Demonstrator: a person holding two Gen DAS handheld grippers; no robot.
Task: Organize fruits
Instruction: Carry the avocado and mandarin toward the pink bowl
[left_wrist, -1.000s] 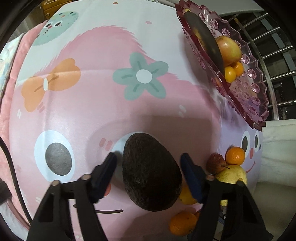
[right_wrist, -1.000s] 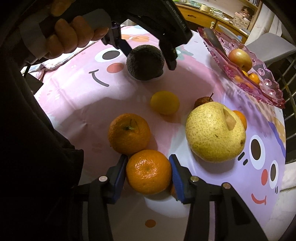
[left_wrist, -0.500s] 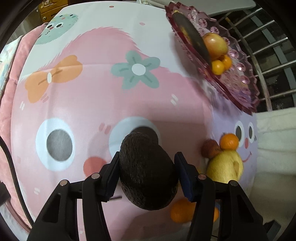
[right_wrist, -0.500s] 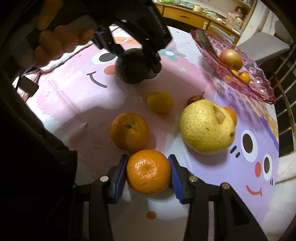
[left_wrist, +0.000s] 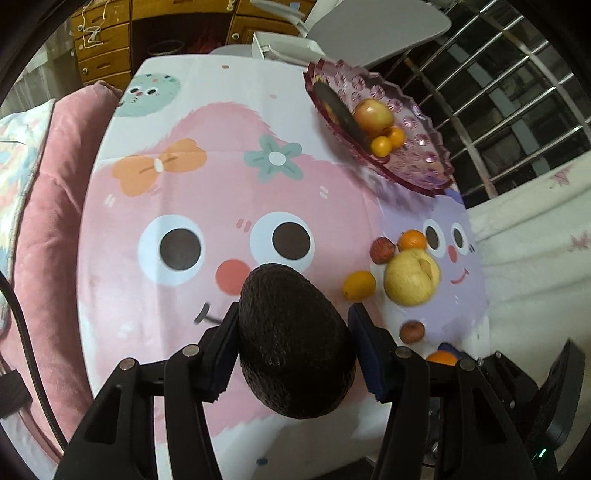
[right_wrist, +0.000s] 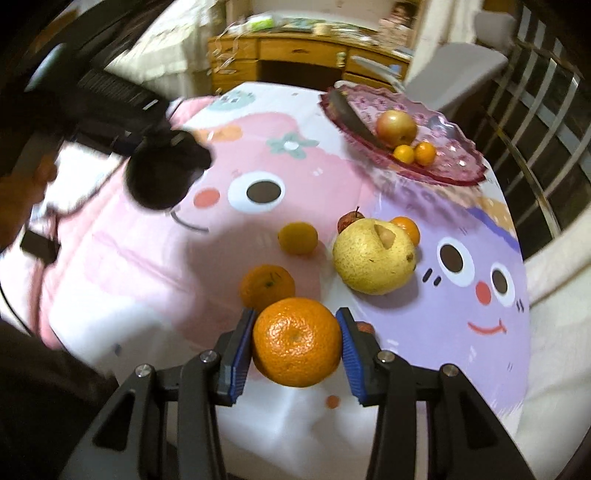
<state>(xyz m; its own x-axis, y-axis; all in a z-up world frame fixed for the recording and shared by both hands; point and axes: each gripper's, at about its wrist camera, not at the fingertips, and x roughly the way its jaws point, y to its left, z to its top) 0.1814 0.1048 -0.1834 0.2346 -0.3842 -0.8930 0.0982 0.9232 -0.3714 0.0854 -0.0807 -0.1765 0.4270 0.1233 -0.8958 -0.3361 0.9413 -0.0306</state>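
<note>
Carry step i'd say: left gripper (left_wrist: 293, 343) clamps the dark bumpy avocado (left_wrist: 293, 341); right gripper (right_wrist: 297, 341) clamps 1 glossy orange mandarin (right_wrist: 296, 341); next, both probably go to the pink scalloped glass plate (right_wrist: 454, 162)

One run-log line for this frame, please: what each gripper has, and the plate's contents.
left gripper: shut on avocado | right gripper: shut on orange | pink plate: apple, two small oranges
</note>
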